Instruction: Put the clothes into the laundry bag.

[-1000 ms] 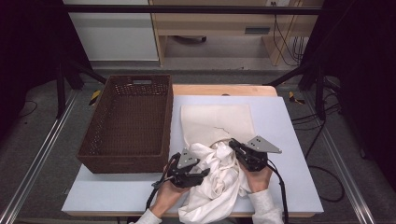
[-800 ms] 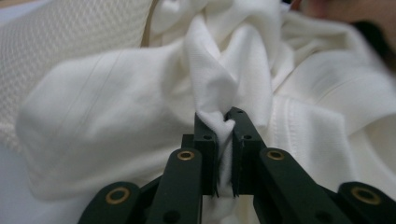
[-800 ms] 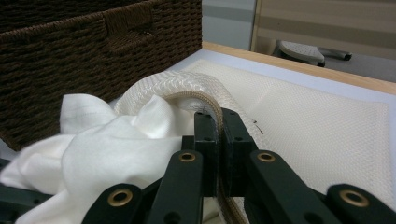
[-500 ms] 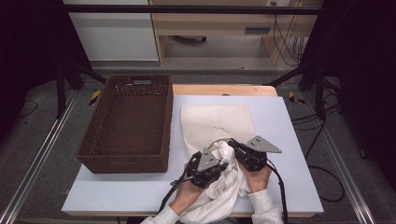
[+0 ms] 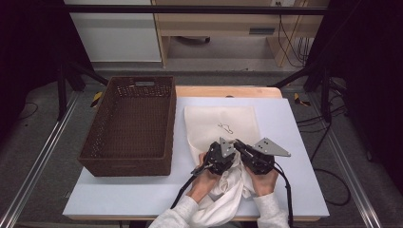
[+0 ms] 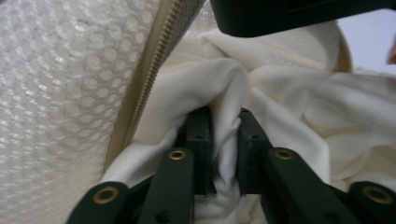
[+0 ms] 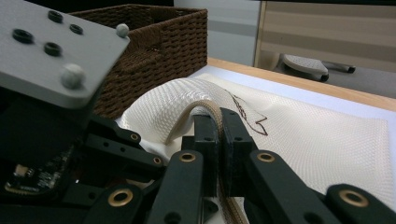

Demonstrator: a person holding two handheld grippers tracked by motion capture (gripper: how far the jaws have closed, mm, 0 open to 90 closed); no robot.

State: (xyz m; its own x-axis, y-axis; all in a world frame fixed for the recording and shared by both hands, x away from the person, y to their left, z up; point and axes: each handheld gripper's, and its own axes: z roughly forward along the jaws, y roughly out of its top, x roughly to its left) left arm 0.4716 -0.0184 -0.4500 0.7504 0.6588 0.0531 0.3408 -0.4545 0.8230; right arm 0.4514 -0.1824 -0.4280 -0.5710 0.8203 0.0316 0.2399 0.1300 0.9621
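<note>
Near the desk's front edge, left hand-held gripper, jaws just reopening slightly, pinches white cloth while right hand-held gripper clamps the mesh bag's zipper edge, black squiggle unreadable.

Both forearms come in from the near edge, hands side by side and almost touching. The left claw has just been opening slightly, yet its jaws pinch a fold between the pads. The right claw is clamped tight, pads nearly meeting.
</note>
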